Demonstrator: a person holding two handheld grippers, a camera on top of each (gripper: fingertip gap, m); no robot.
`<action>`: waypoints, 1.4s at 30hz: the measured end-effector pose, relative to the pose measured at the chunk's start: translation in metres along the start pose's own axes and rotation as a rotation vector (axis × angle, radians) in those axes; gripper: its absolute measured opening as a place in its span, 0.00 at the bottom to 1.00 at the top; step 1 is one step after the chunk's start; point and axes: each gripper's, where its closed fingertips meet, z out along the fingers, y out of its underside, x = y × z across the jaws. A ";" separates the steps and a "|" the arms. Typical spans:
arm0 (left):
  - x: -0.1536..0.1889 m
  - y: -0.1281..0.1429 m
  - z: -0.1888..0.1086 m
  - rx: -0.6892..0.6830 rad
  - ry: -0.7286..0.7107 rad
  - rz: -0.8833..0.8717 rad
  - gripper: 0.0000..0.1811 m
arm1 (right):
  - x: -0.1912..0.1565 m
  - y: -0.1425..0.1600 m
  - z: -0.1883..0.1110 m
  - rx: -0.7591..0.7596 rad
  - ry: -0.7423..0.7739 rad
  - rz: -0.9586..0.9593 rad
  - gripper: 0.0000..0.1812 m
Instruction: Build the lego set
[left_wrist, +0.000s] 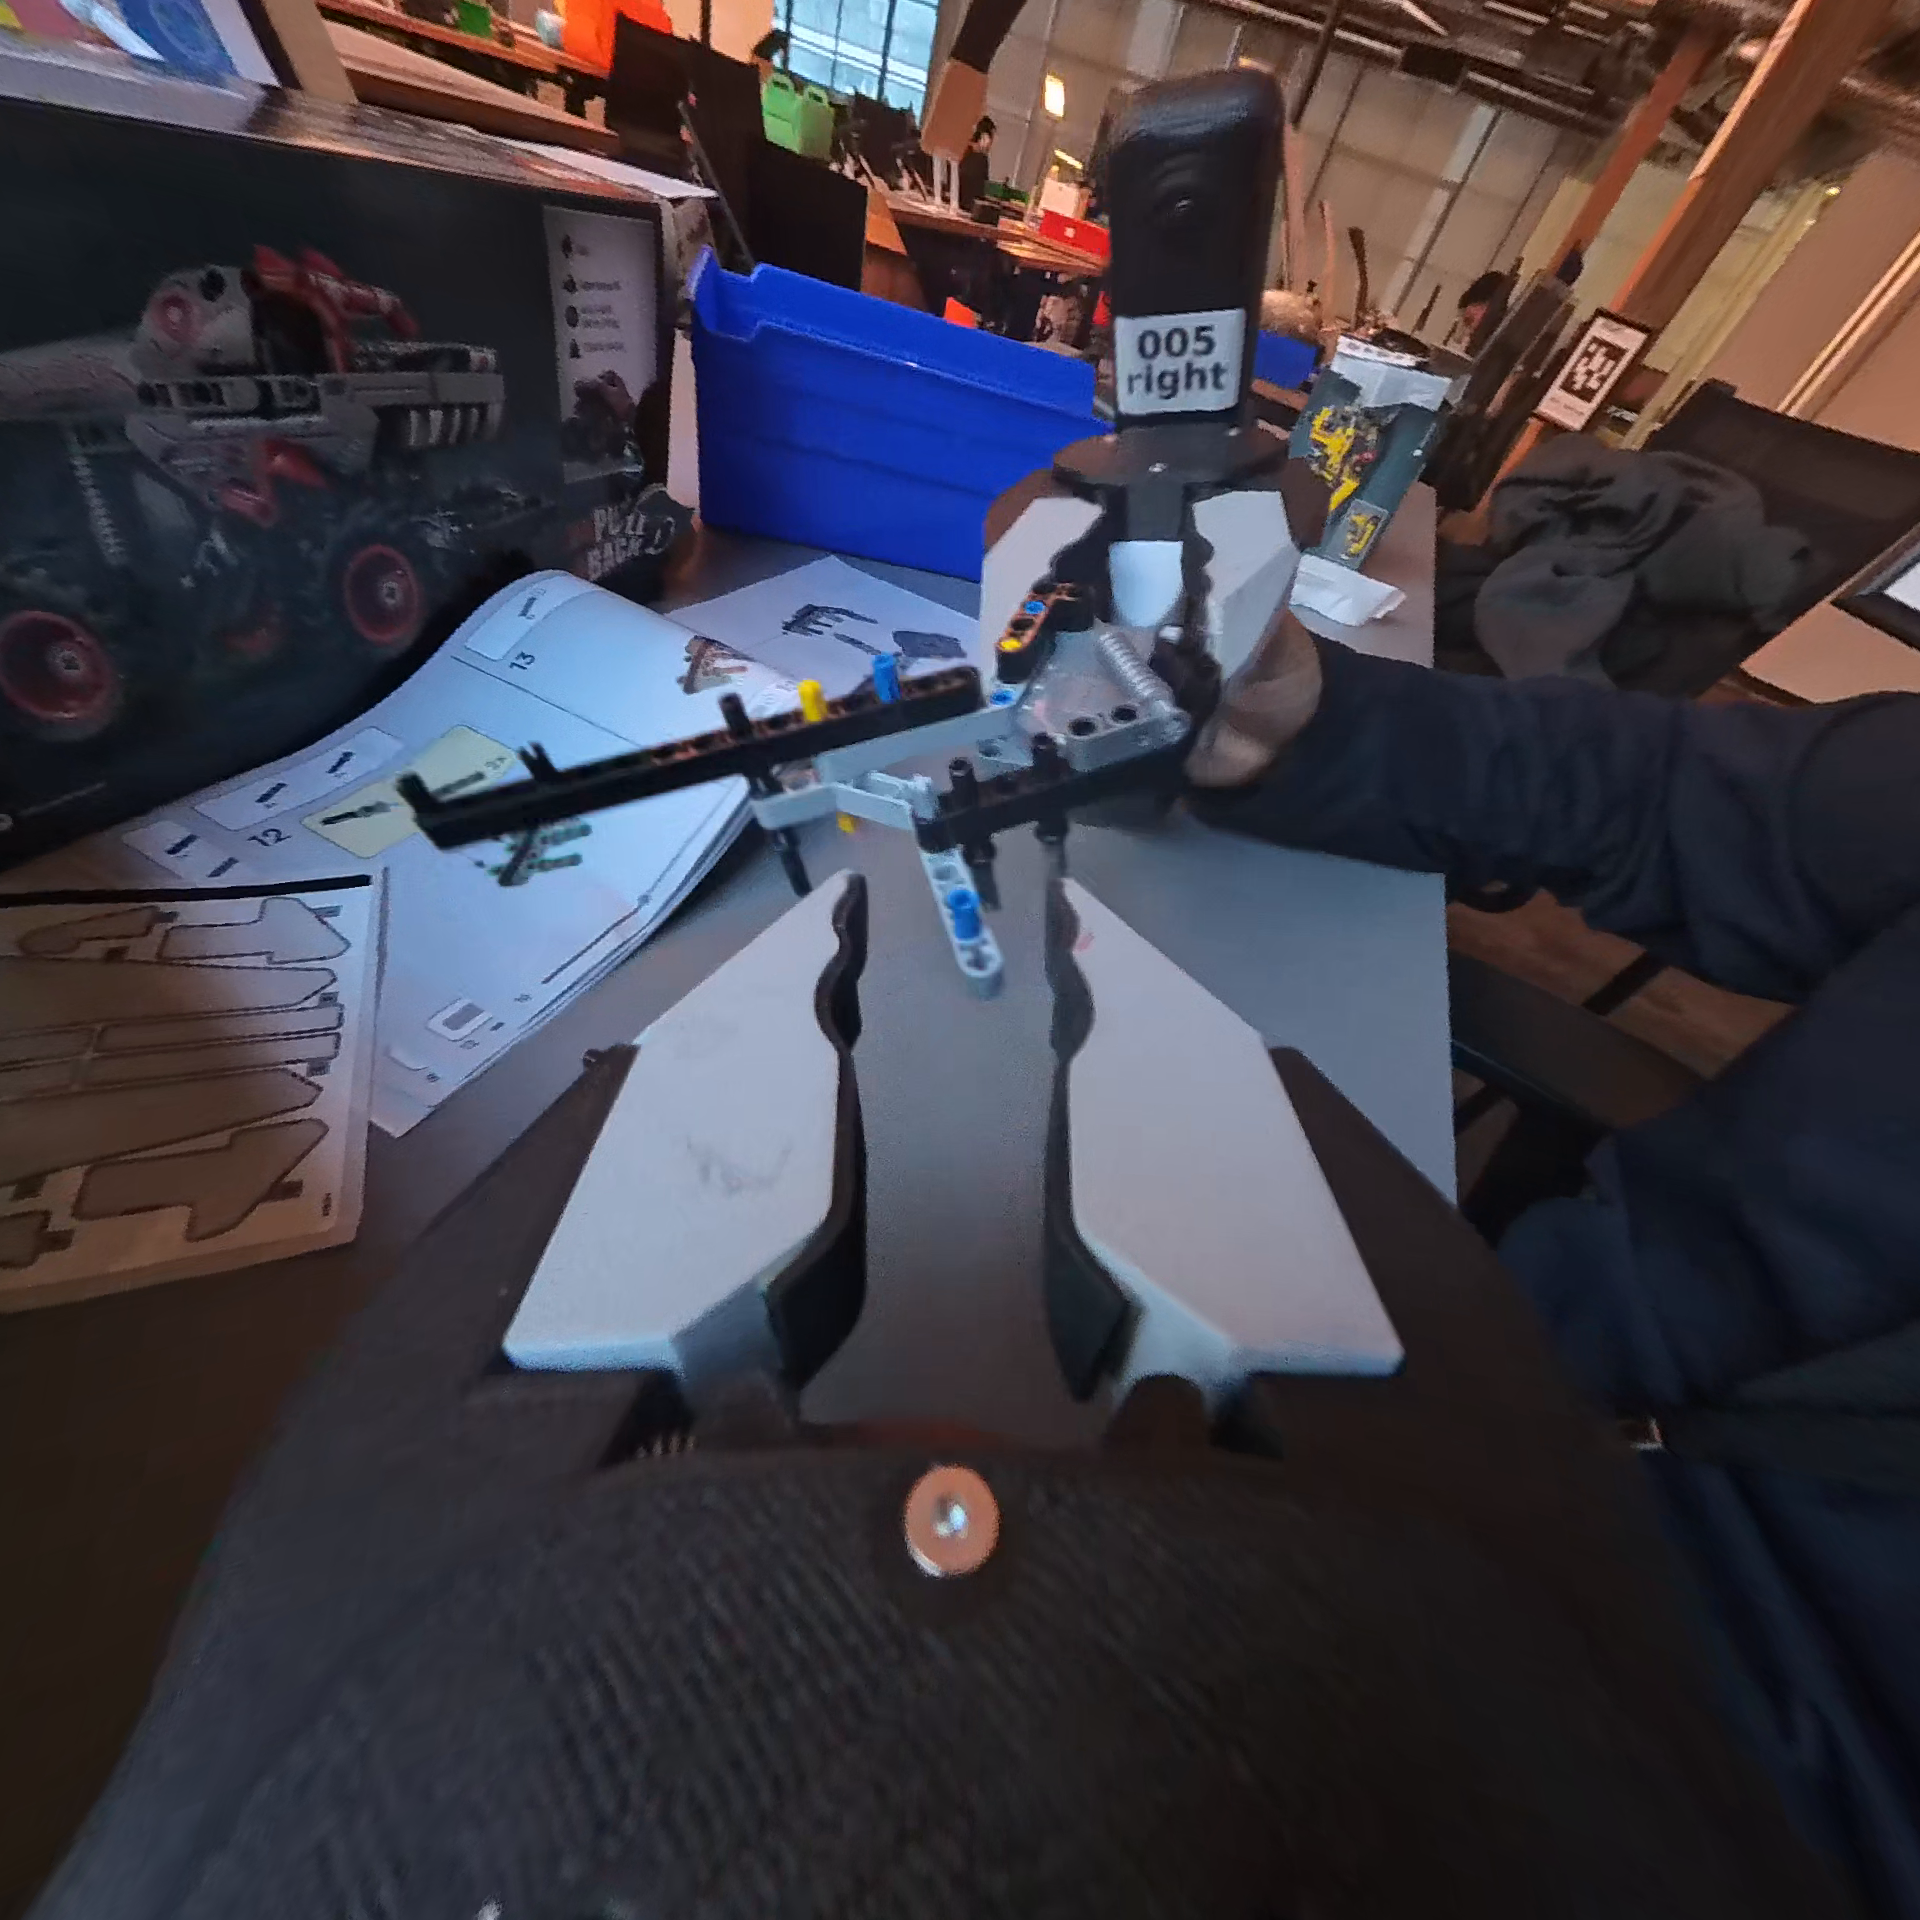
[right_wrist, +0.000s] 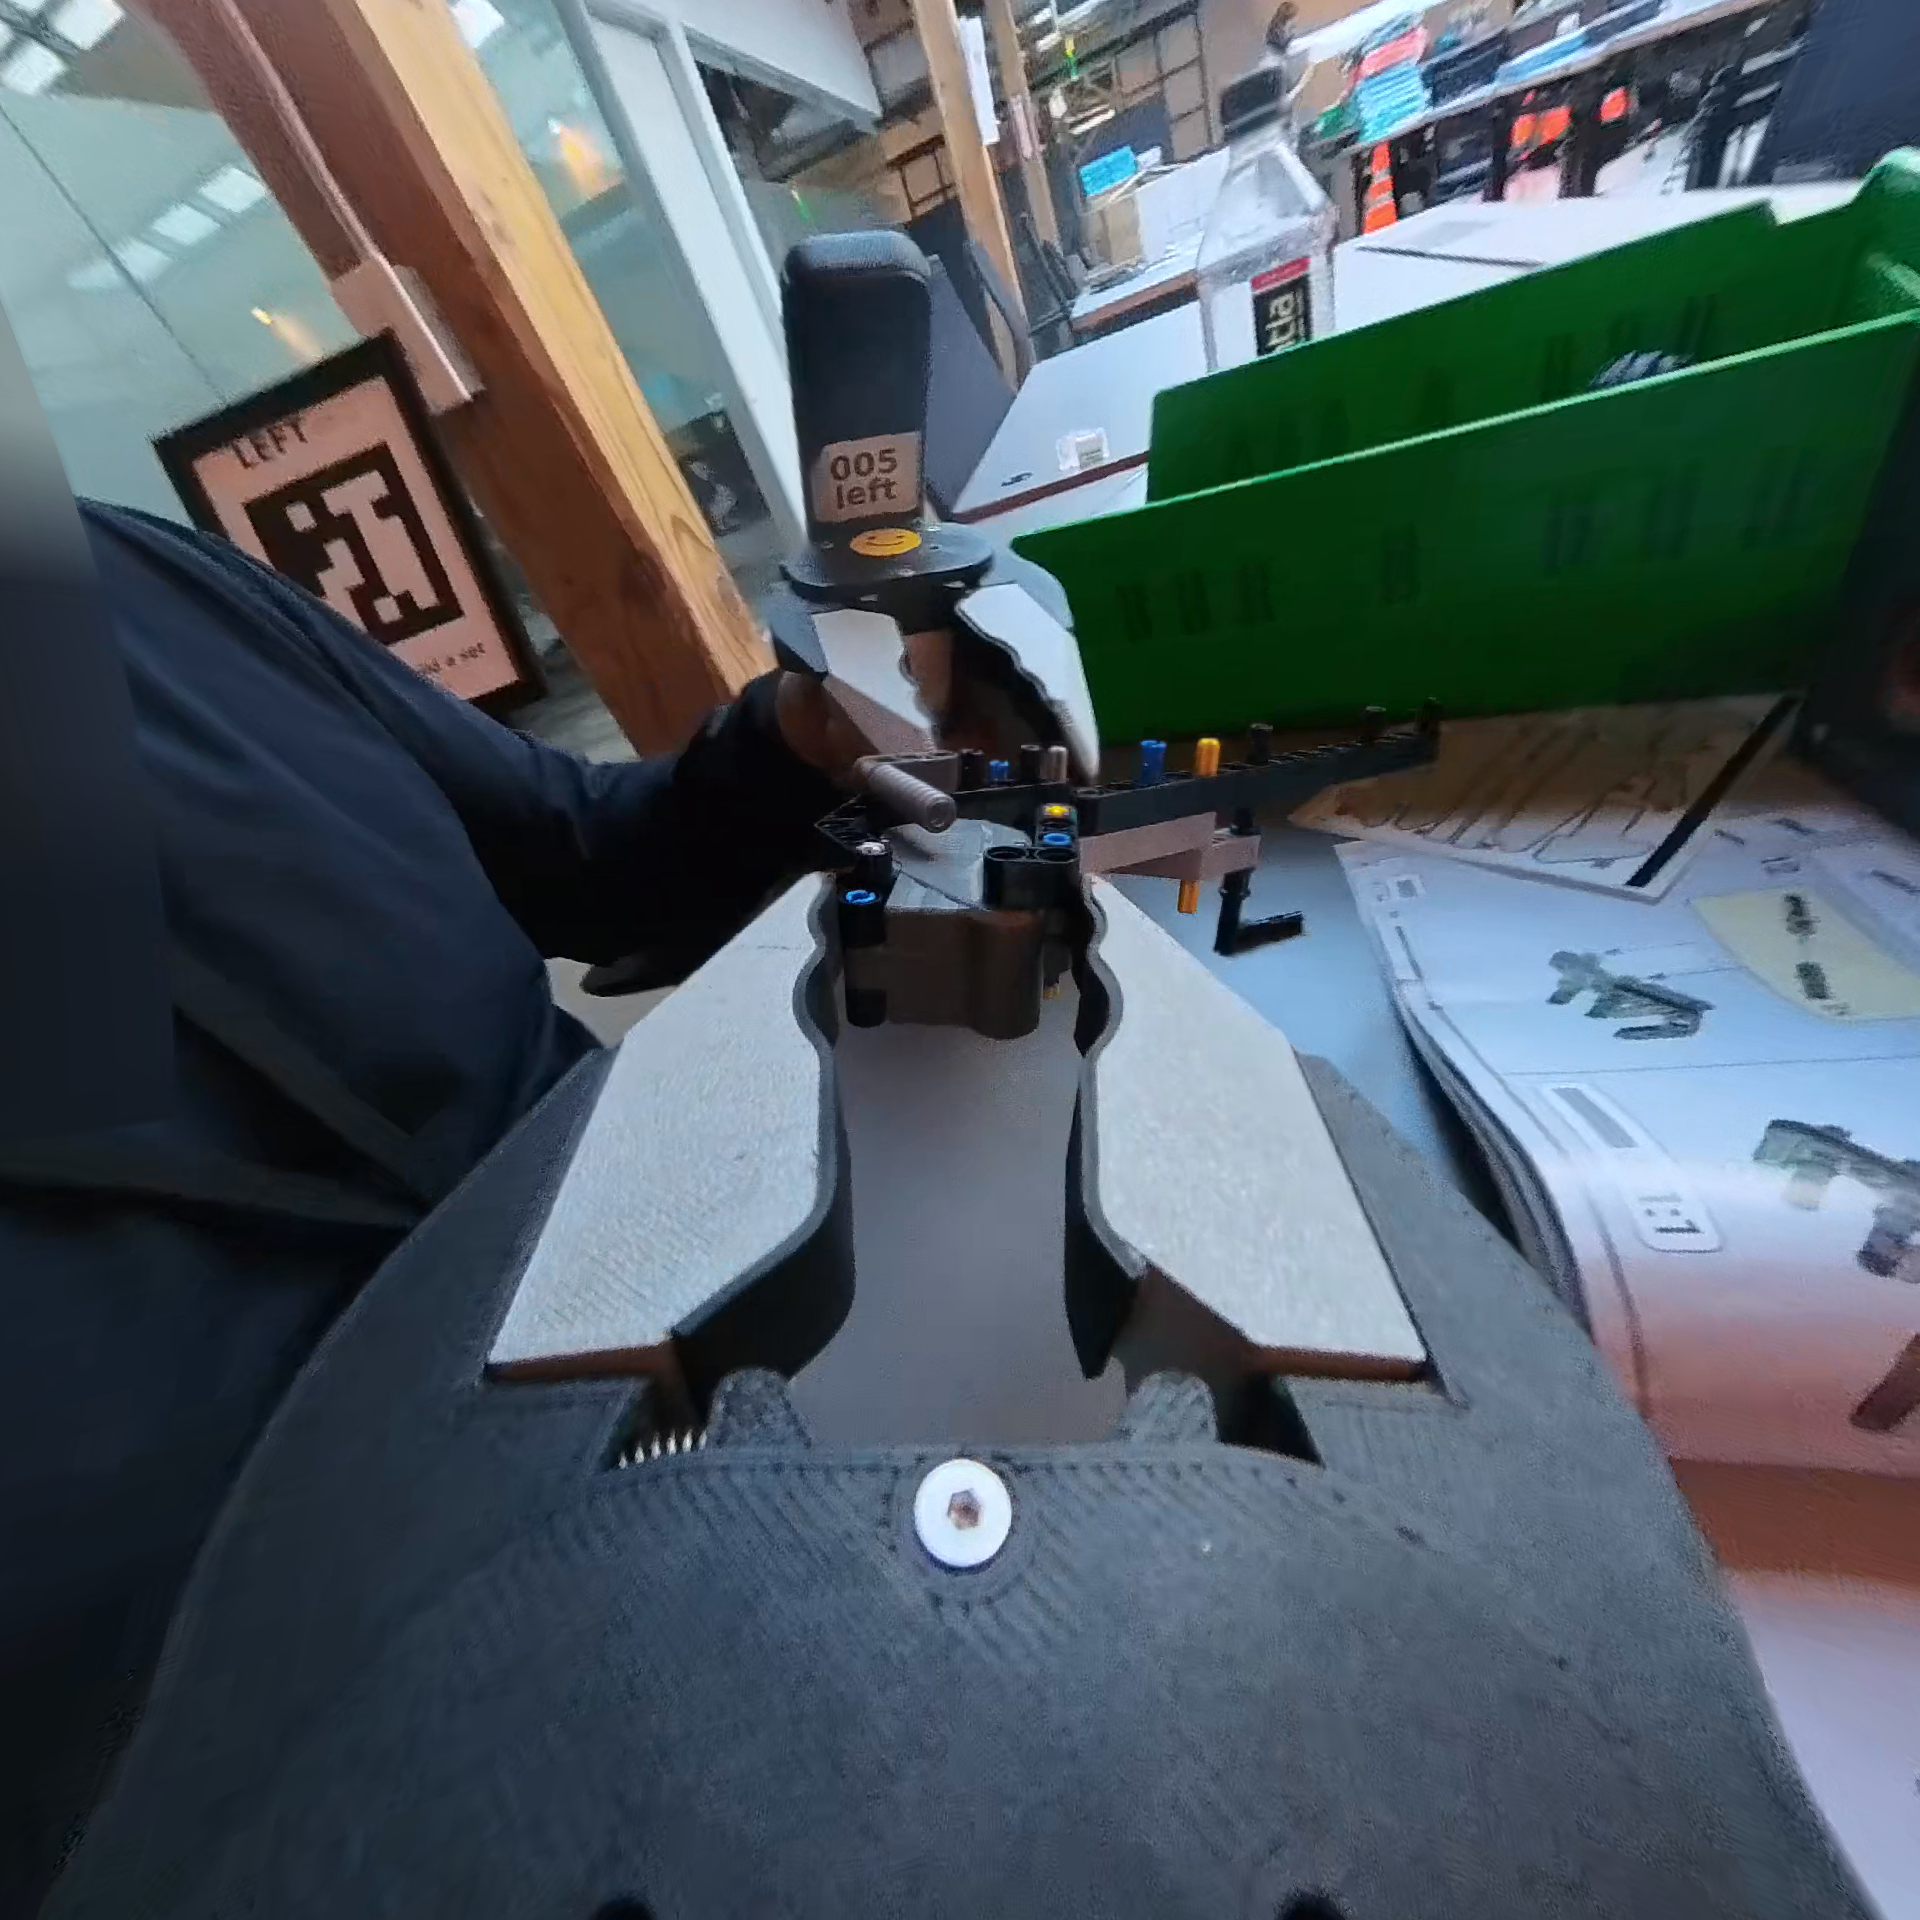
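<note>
The lego assembly is held in the air above the grey table (left_wrist: 1247, 987). It has a grey motor block (left_wrist: 1101, 707), a long black beam (left_wrist: 707, 748) with blue and yellow pins, and a small grey beam (left_wrist: 971, 935) hanging down. My right gripper (right_wrist: 956, 904) is shut on the motor block (right_wrist: 945, 945), with both pads pressed against its sides. It also shows in the left wrist view (left_wrist: 1127, 644). My left gripper (left_wrist: 956, 904) is open. The small grey beam stands between its fingertips with a gap on both sides. In the right wrist view the left gripper (right_wrist: 997, 727) is just behind the assembly.
The lego box (left_wrist: 260, 416) and a blue bin (left_wrist: 862, 416) stand at the back left. An open instruction booklet (left_wrist: 520, 831) and a sticker sheet (left_wrist: 177, 1060) lie on the left. A green bin (right_wrist: 1507, 540) and a water bottle (right_wrist: 1262, 249) stand behind. Tip to tip, the grippers are about 6 cm apart.
</note>
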 end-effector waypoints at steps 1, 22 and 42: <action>0.002 0.001 0.001 -0.007 0.009 0.005 0.17 | 0.001 -0.001 0.000 0.002 0.017 -0.026 0.23; -0.007 0.038 0.011 -0.284 -0.319 0.391 0.03 | 0.000 0.027 0.029 -0.276 0.232 -0.004 0.20; 0.013 0.080 0.014 -0.518 -0.334 0.477 0.08 | 0.016 0.081 0.035 -0.713 0.553 -0.465 0.06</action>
